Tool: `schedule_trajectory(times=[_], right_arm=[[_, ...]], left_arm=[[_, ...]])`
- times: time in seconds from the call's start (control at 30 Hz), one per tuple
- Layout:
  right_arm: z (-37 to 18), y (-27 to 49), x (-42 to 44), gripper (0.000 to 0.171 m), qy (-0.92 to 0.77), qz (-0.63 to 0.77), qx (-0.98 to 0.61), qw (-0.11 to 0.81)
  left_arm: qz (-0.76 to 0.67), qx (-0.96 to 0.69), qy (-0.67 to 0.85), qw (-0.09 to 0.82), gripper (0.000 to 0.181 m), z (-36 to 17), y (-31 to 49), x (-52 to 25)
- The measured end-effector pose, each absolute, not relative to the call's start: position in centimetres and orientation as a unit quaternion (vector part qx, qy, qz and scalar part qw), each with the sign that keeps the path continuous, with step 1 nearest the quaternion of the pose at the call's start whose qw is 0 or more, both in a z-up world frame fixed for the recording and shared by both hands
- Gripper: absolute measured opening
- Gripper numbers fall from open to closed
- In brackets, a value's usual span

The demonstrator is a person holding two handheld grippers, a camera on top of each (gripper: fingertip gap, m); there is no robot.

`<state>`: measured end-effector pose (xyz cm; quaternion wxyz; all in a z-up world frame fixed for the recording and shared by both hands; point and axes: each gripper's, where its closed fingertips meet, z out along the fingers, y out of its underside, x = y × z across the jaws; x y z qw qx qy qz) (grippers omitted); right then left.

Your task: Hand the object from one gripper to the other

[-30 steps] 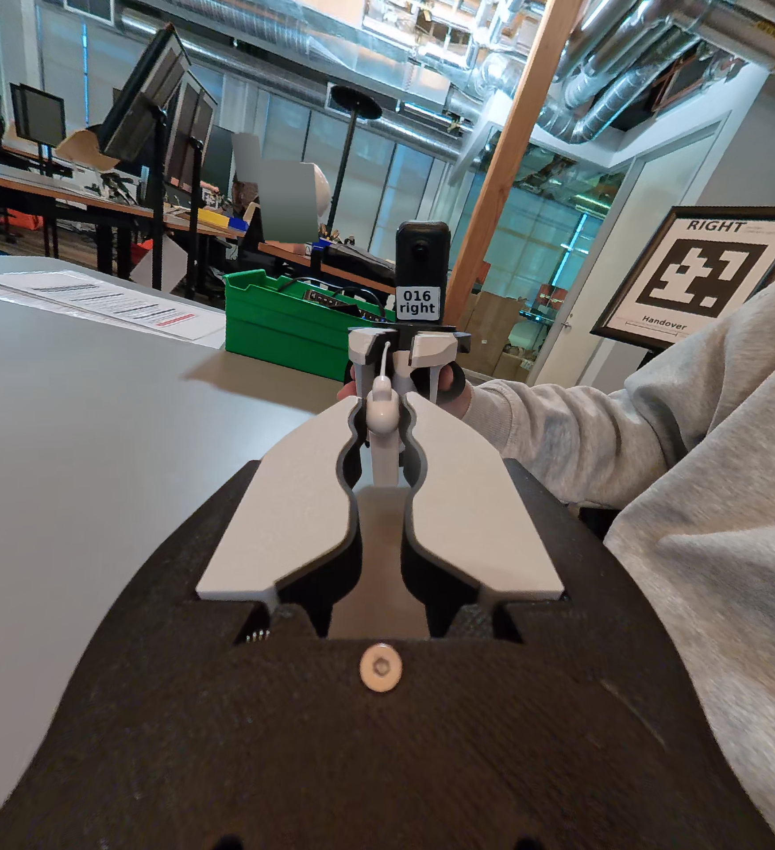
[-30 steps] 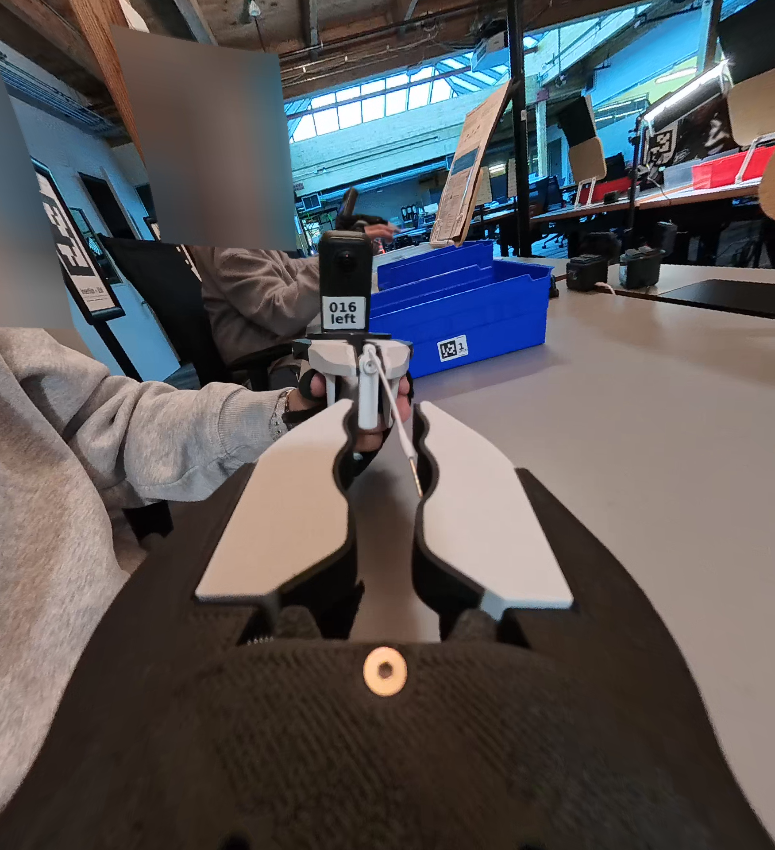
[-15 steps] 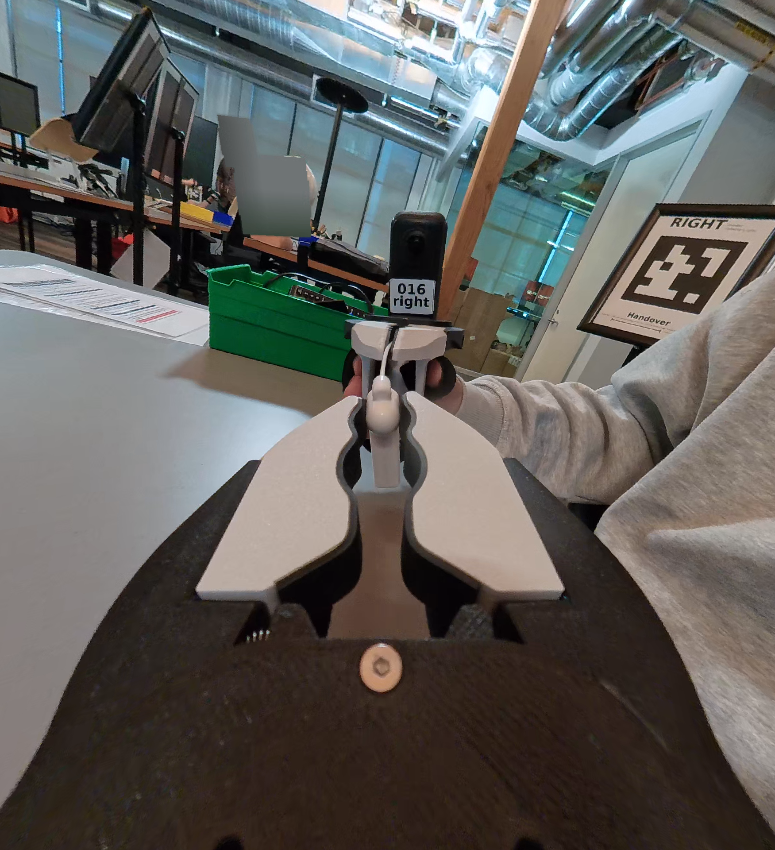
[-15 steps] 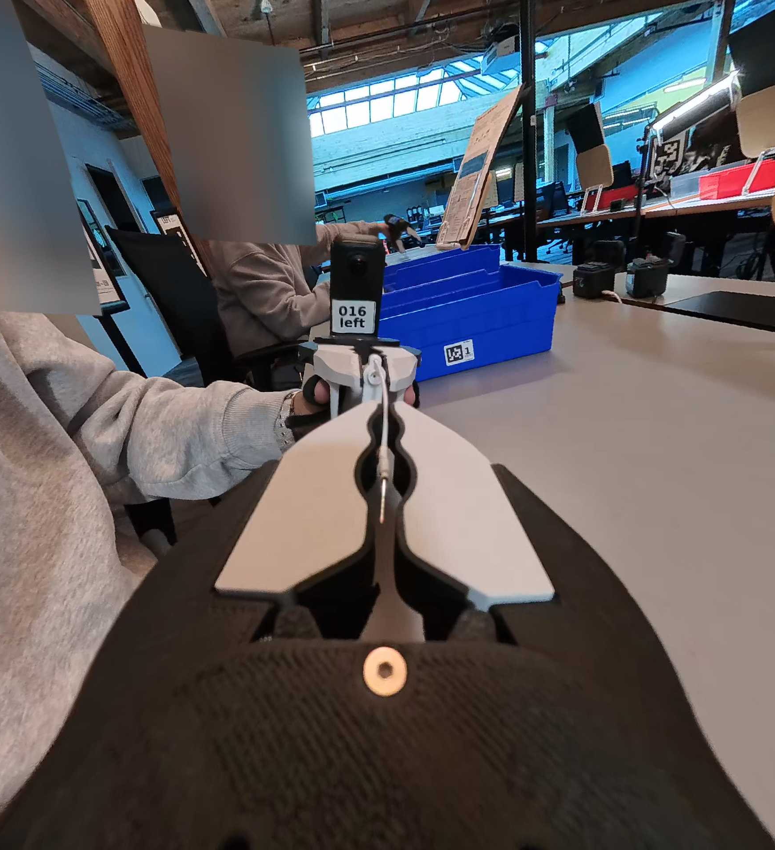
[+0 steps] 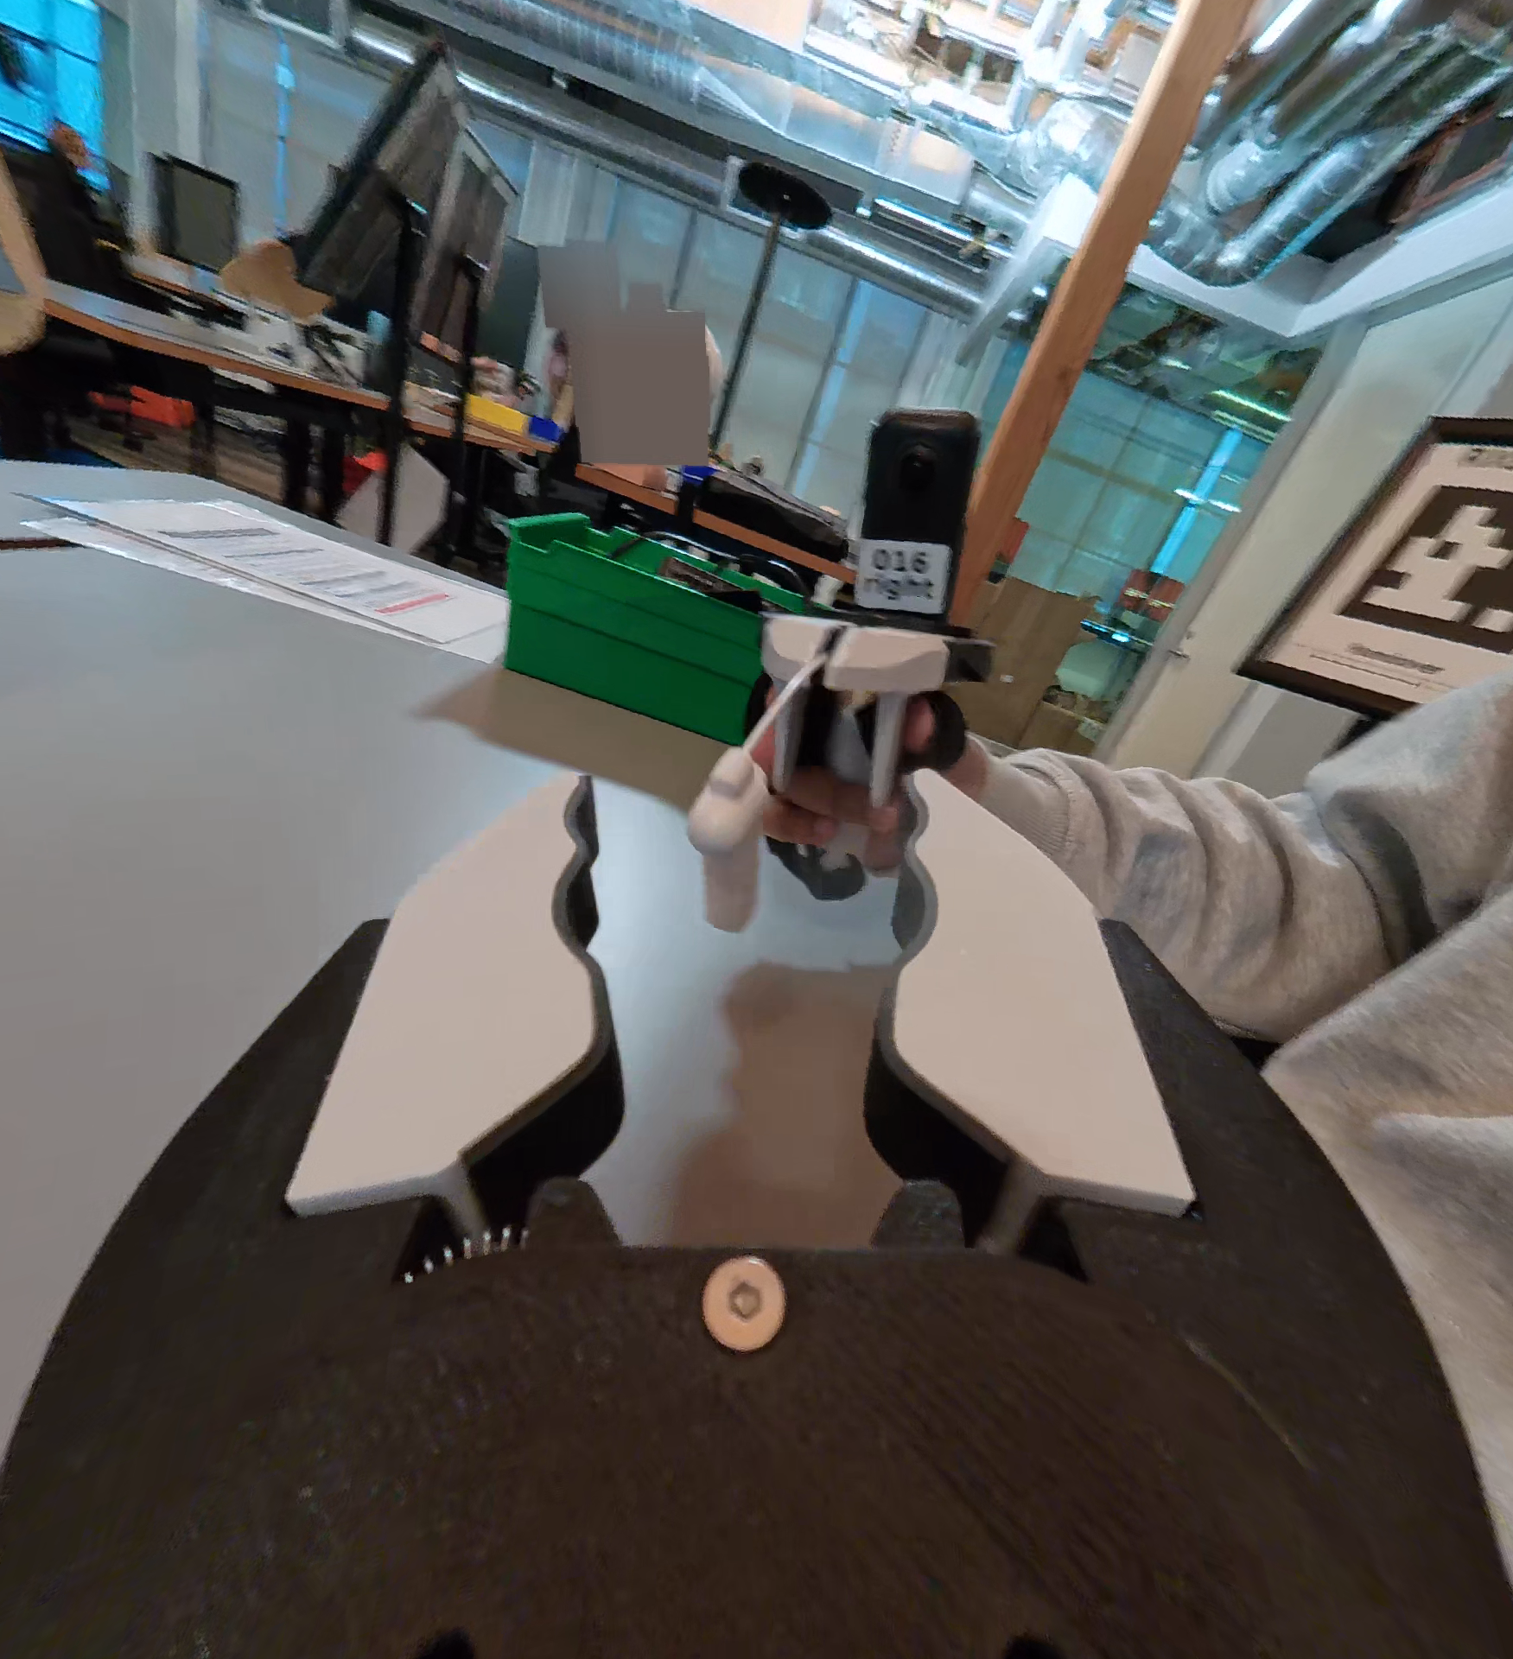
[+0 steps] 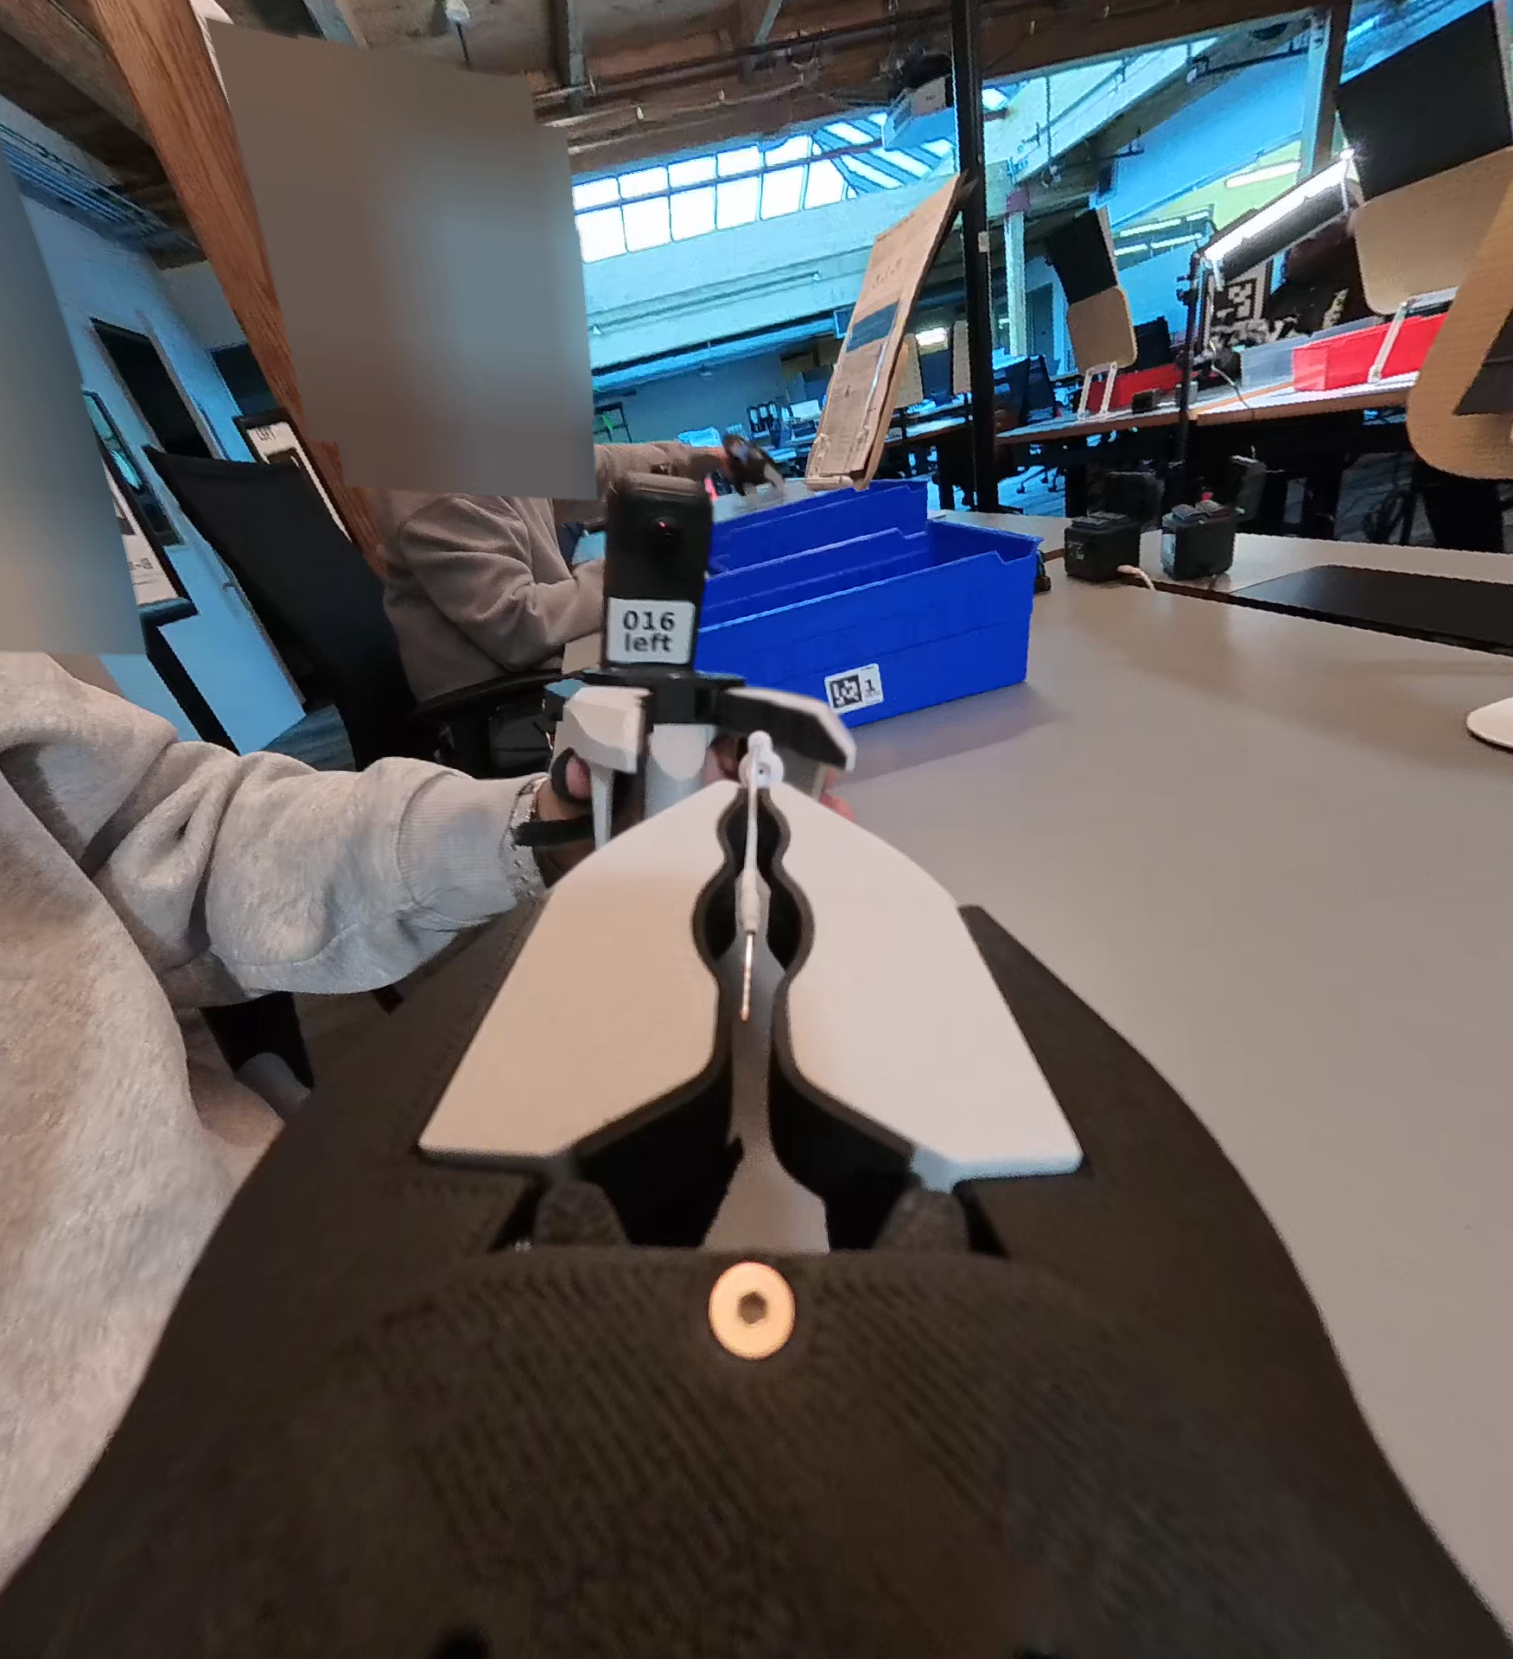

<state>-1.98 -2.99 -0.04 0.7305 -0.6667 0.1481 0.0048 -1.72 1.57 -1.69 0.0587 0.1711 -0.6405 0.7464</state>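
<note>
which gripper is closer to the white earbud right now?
Right. The right gripper is shut on the white earbud by its thin end; the left gripper has its jaws open around it, not touching.

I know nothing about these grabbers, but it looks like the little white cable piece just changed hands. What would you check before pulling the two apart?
1. Right gripper shut on the thin white cable: ok, its white fingers pinch the cord.
2. Left gripper let go: ok, jaws stand wide apart.
3. White plug end free of the left fingers: ok, it hangs in the gap, touching neither.
4. Grip firm enough: cannot tell, the cord is very thin.
5. Grey table under the plug bare: ok.
6. Green plastic bin out of the way: ok, it sits behind.
</note>
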Motion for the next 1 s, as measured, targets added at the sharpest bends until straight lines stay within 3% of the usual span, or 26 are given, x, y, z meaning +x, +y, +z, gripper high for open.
schedule_trajectory(times=[0.07,0.17,0.37,0.57,0.9,1.0], right_arm=[[-0.7,-2.9,-1.8,0.001,0.15,-0.011,-0.683,0.715],[-1.6,-2.5,-1.7,0.001,0.145,-0.039,-0.711,0.687],[-3.6,-1.3,-2.2,0.001,0.116,-0.077,-0.765,0.628],[-4.4,-0.6,-2.7,0.001,0.099,-0.084,-0.785,0.606],[-4.5,-0.7,-2.8,0.001,0.099,-0.079,-0.788,0.603],[-4.5,-0.7,-2.8,0.001,0.099,-0.078,-0.786,0.605]], left_arm=[[0.751,0.193,-0.631,0.002,0.076,-1.3,2.2,-0.5],[0.746,0.188,-0.637,-0.055,0.075,-0.9,2.7,-0.1],[0.676,0.123,-0.72,-0.098,0.038,-2.7,0.6,-1.9],[0.564,0.045,-0.798,-0.208,0.027,-5.6,-0.8,-2.9],[0.548,0.051,-0.802,-0.231,0.001,-6.3,-0.3,-2.1],[0.542,0.045,-0.807,-0.231,0.0,-6.4,-0.4,-2.3]])
